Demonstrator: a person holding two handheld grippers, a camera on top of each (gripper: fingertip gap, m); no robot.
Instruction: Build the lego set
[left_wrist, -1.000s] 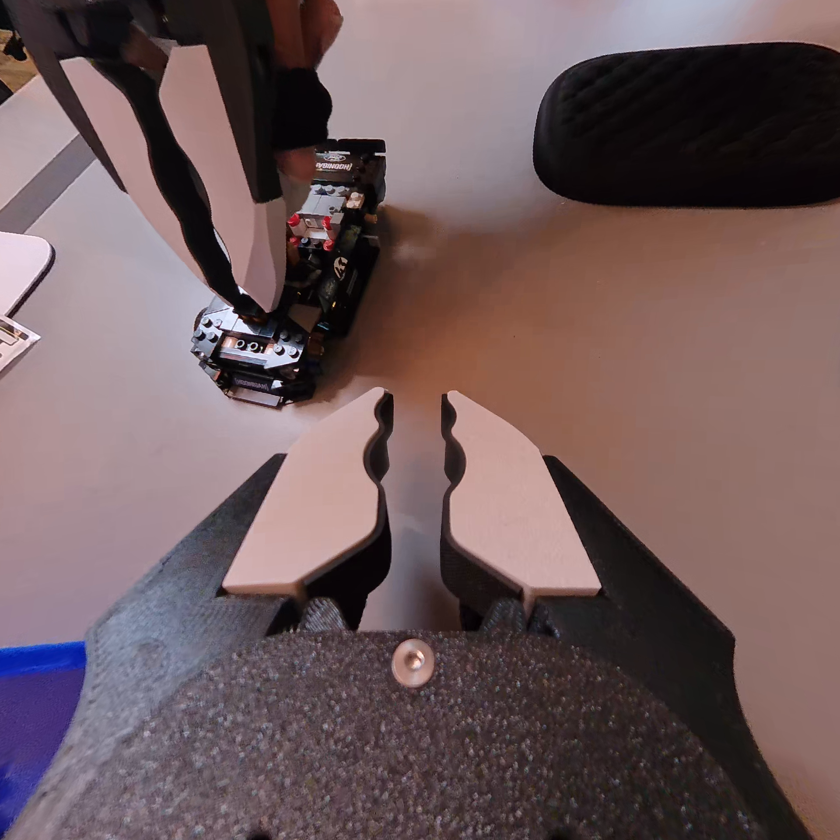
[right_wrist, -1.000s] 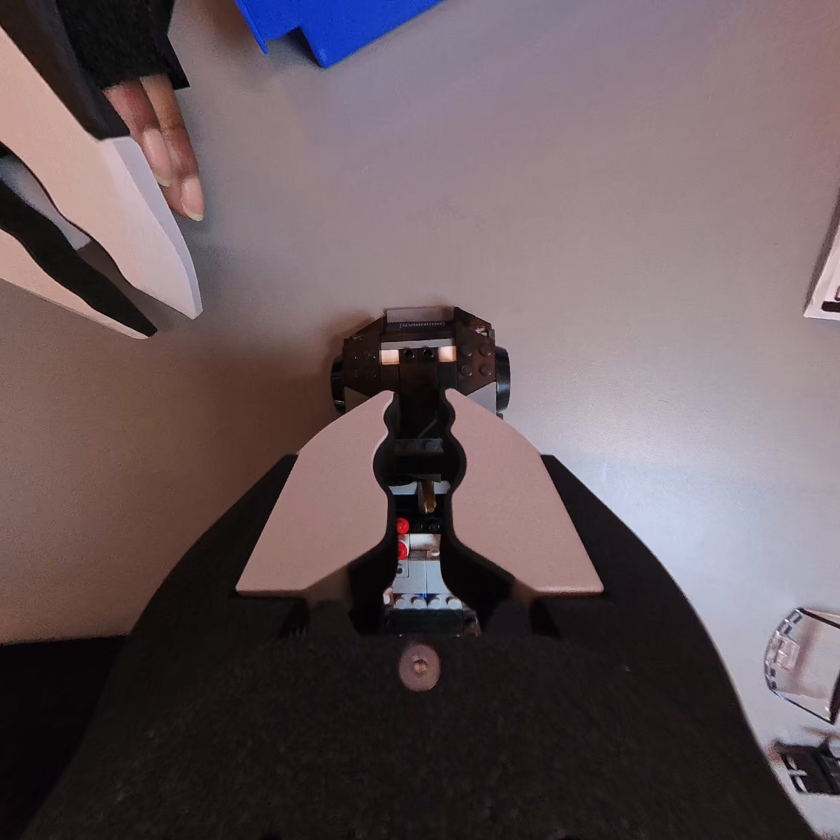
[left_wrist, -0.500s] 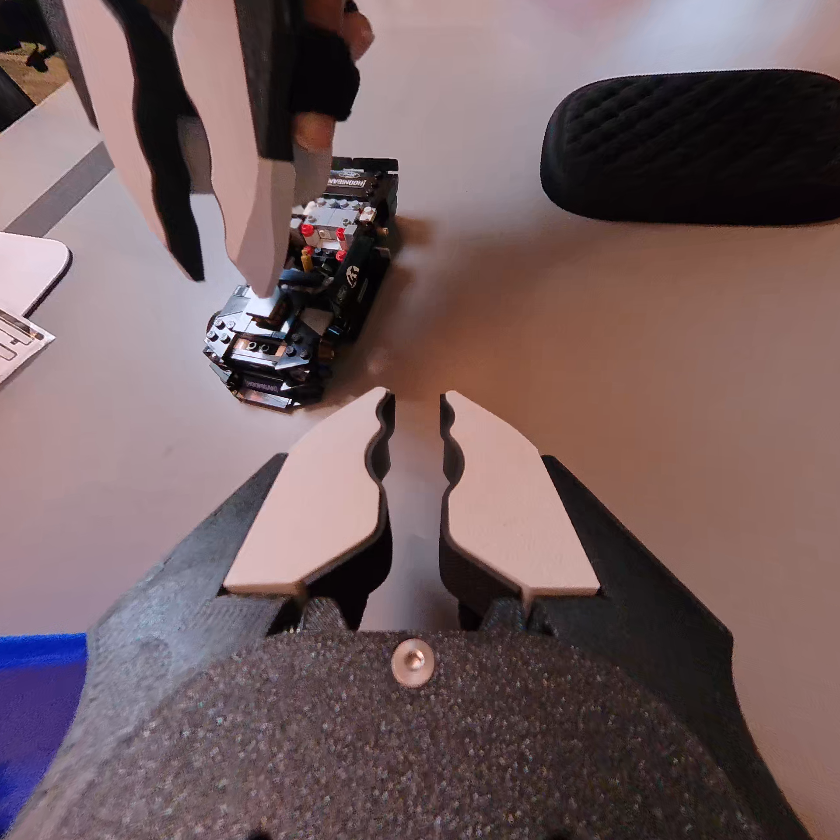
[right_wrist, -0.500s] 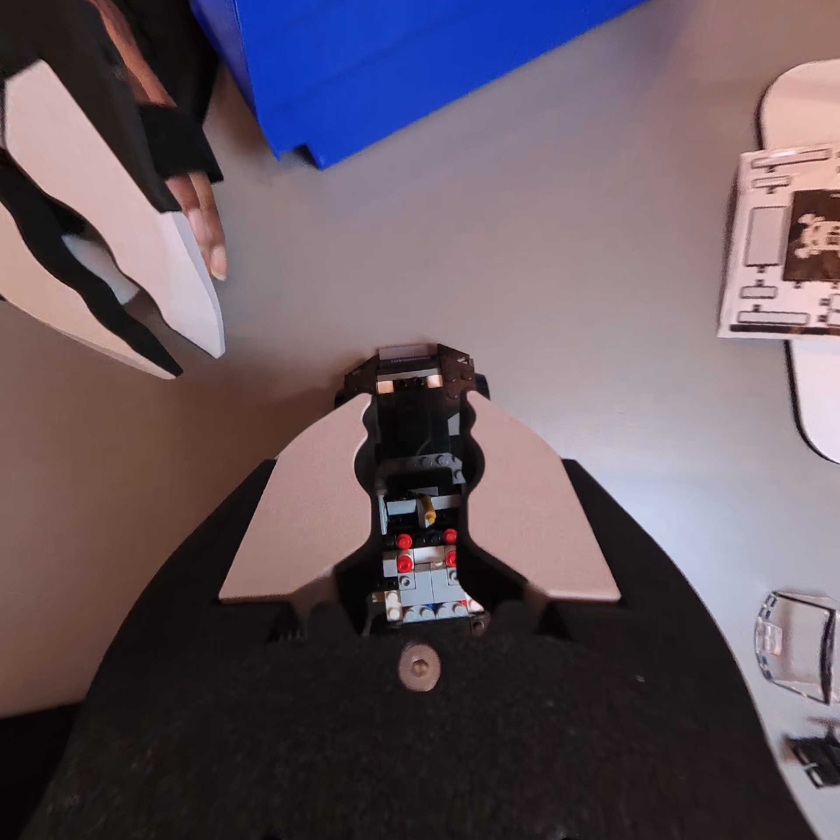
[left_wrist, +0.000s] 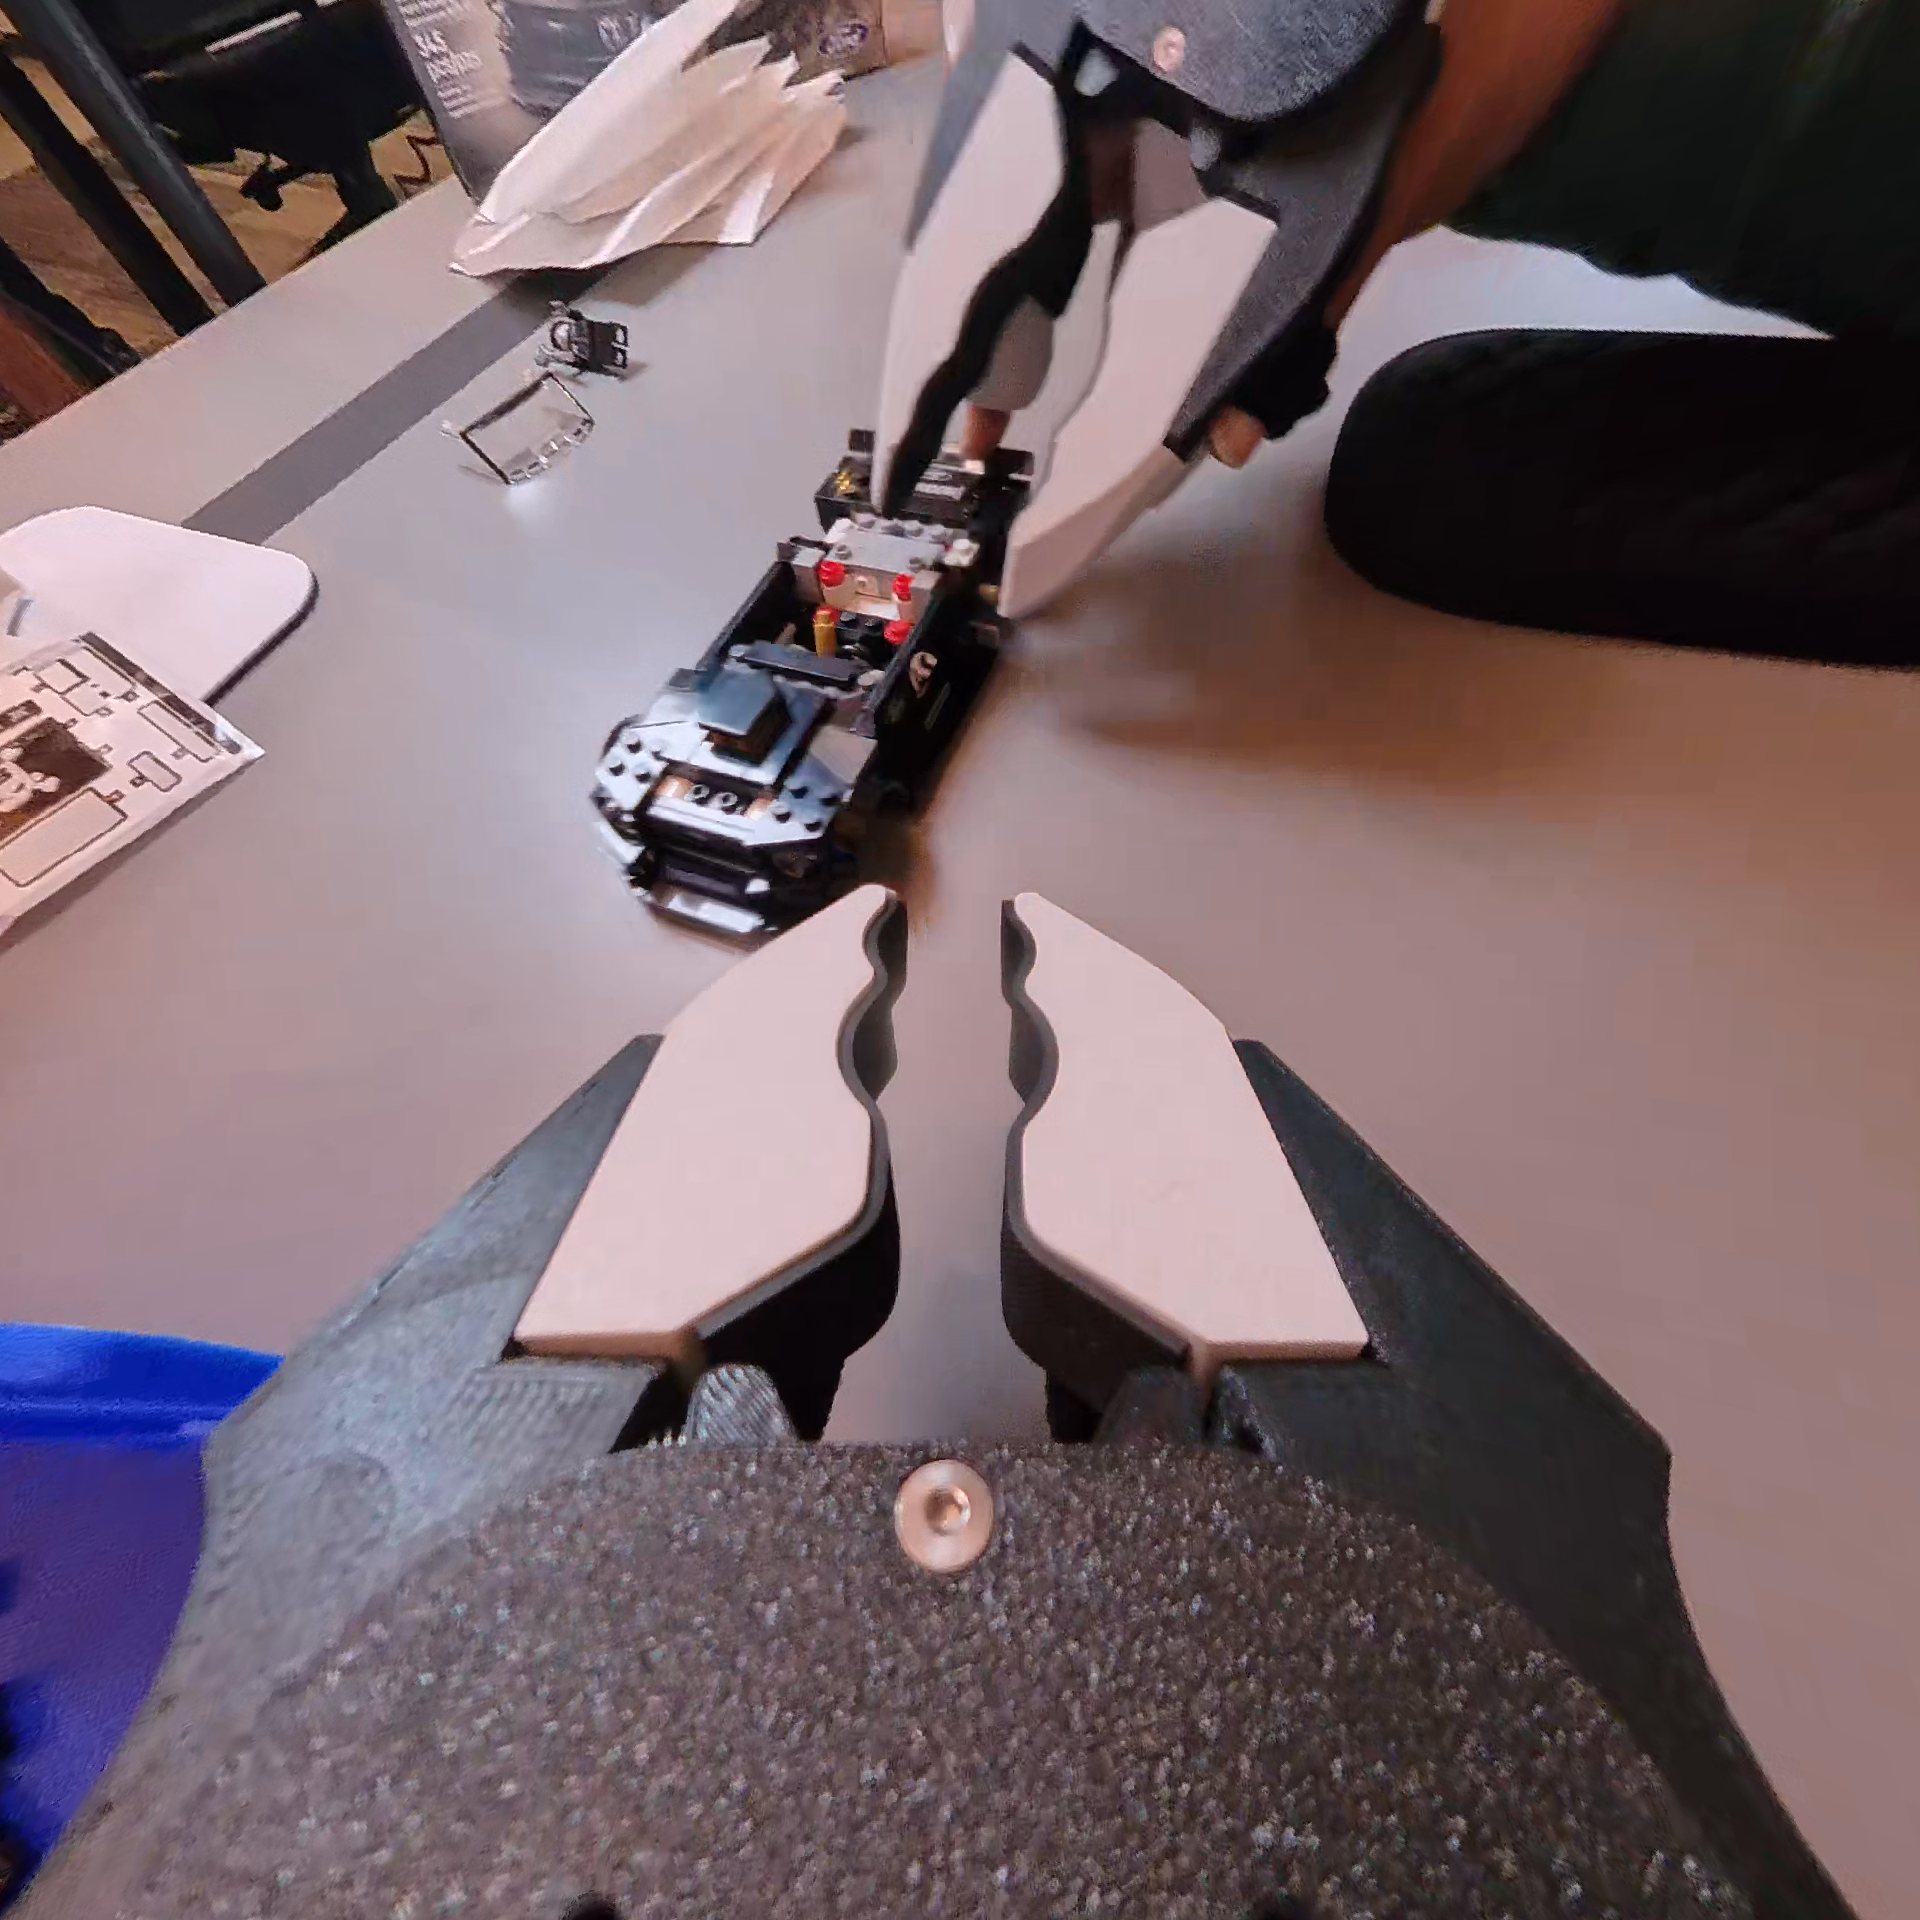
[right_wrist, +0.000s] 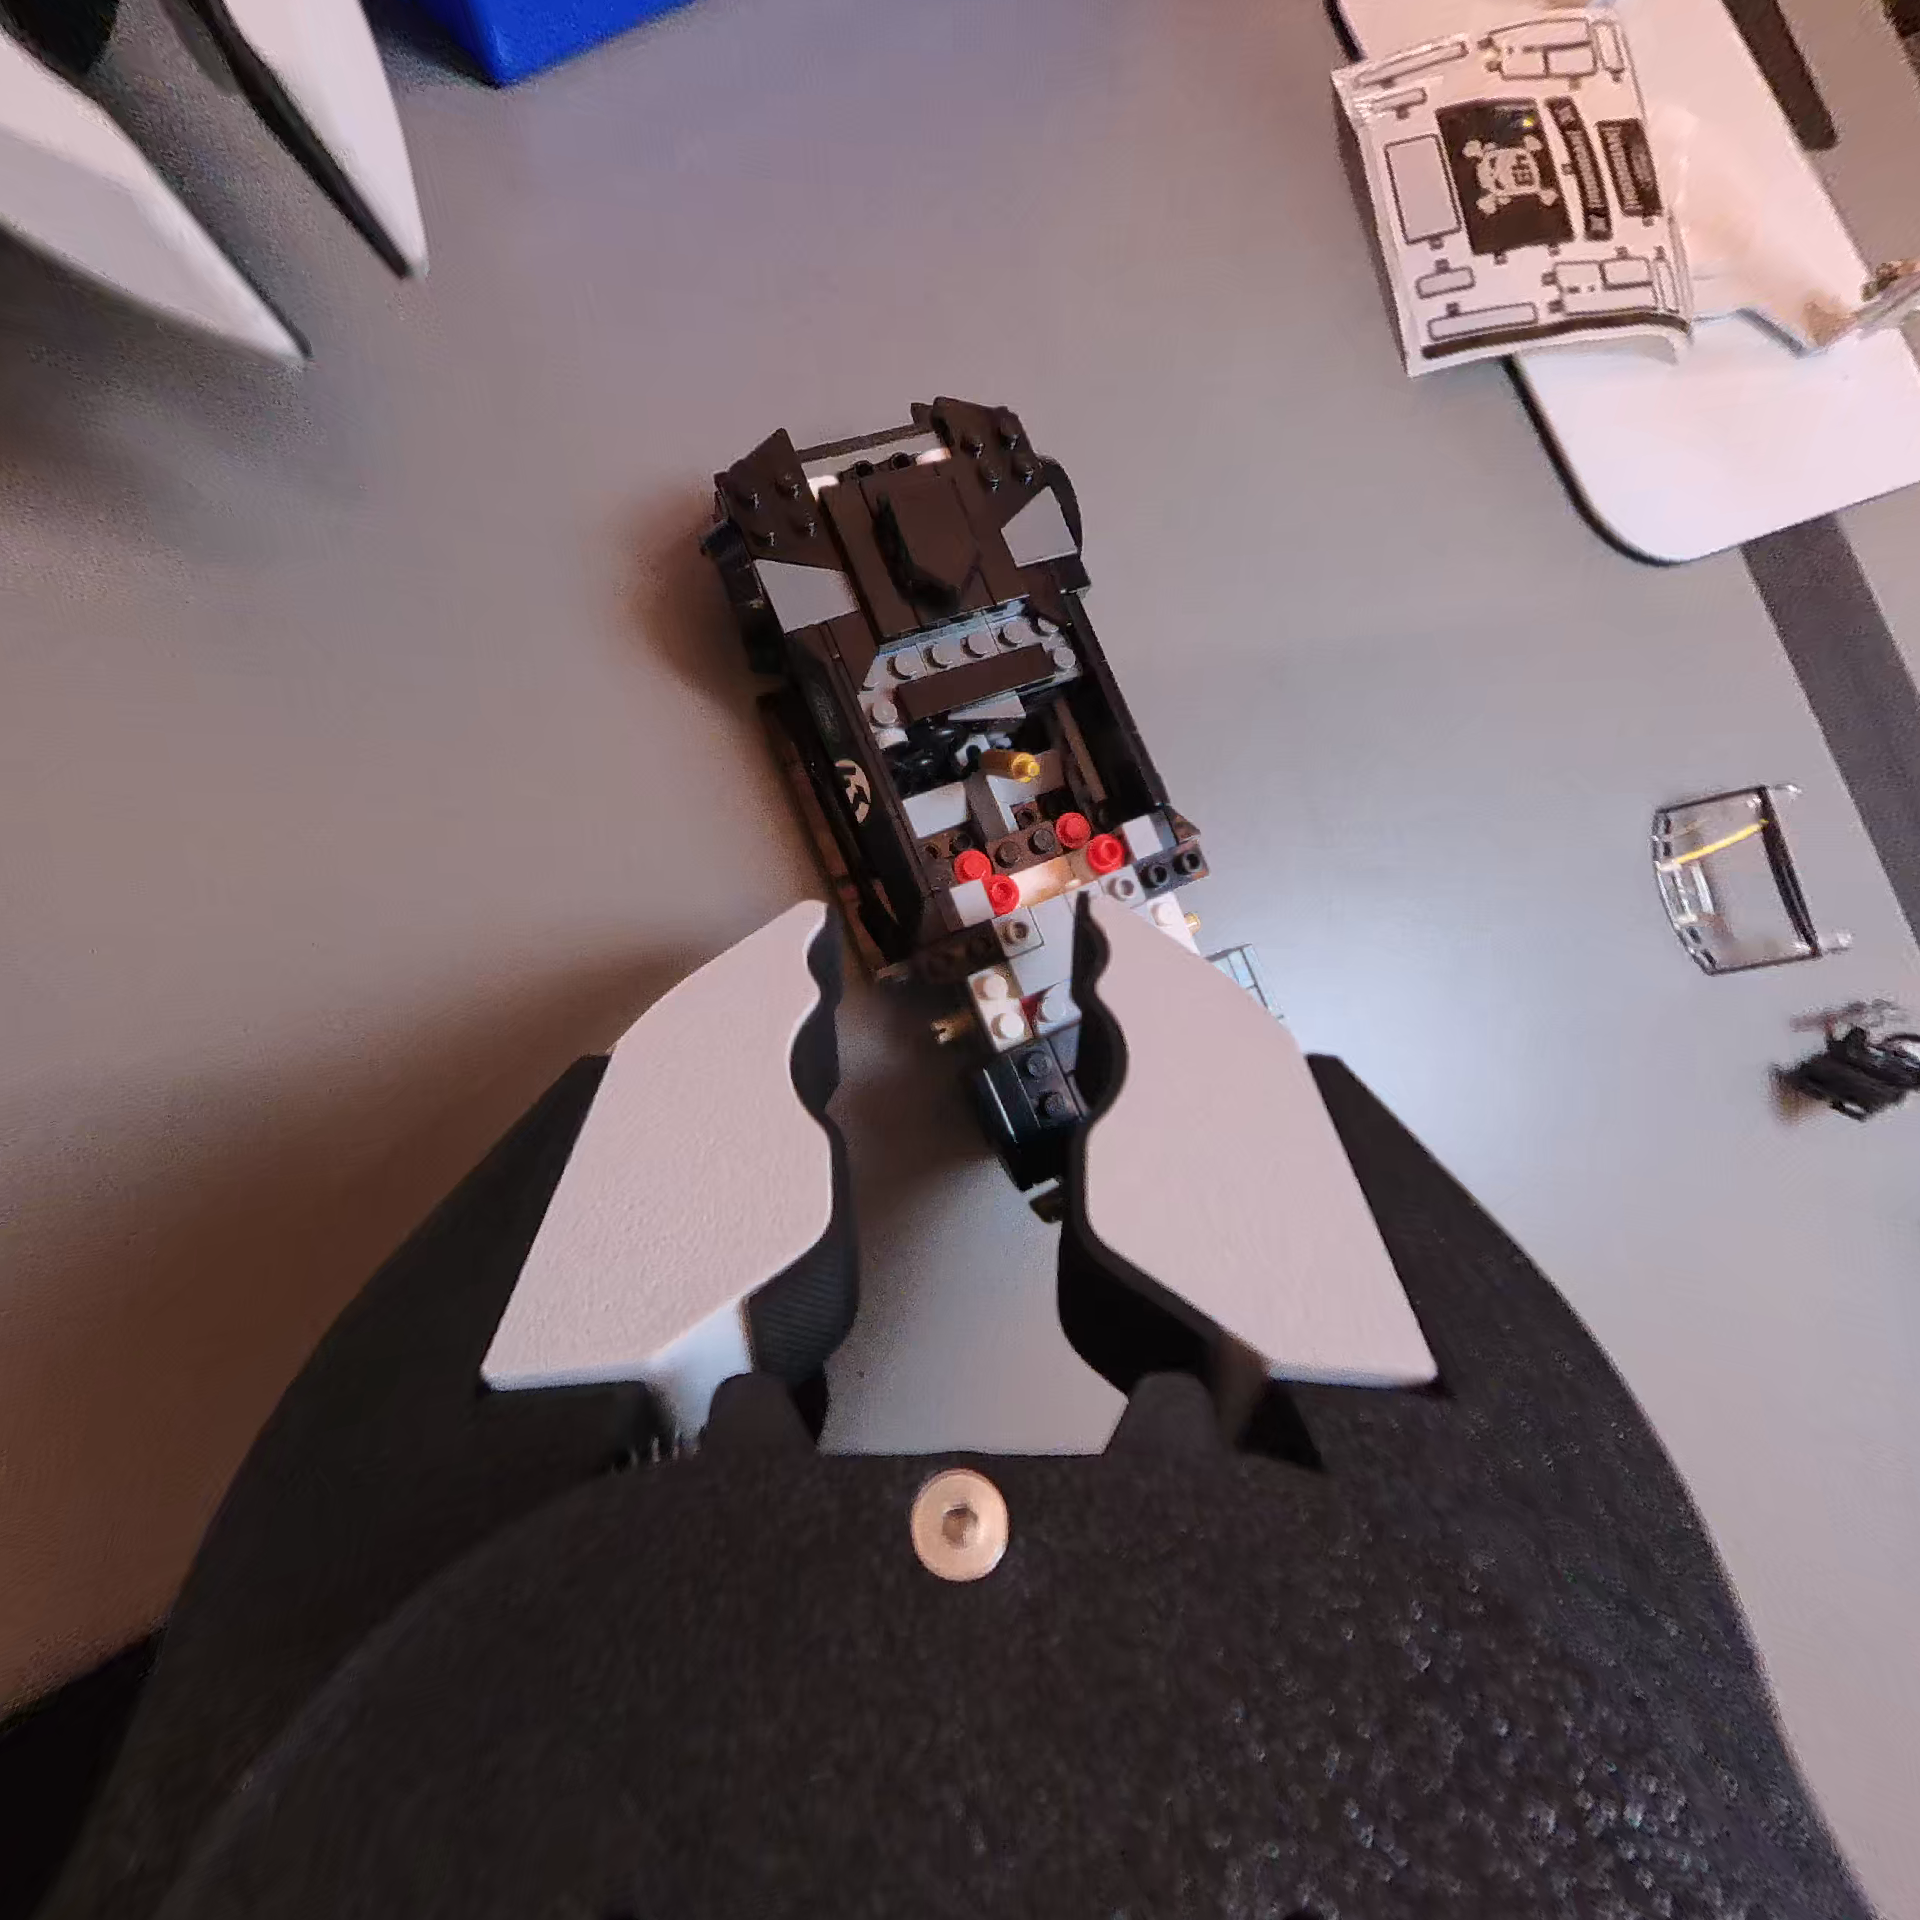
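Note:
A partly built black Lego car stands on the grey table, its open cockpit showing red studs and grey plates. It also shows in the right wrist view. My right gripper is open, and the car's rear end lies between its fingers; it holds nothing. In the left wrist view it stands over the car's rear. My left gripper is a little open and empty, just in front of the car's nose. It shows at the upper left of the right wrist view.
A clear windscreen piece and a small black part lie right of the car. A sticker sheet rests on a white board. A blue bin, a black pad and crumpled white paper stand around. The tips of one gripper are about 12 cm away from the tips of the other.
My right gripper has lifted off the car's hood, opened wider and drawn back to the car's rear. A black piece now sits on the hood. My left gripper has stayed near the nose.

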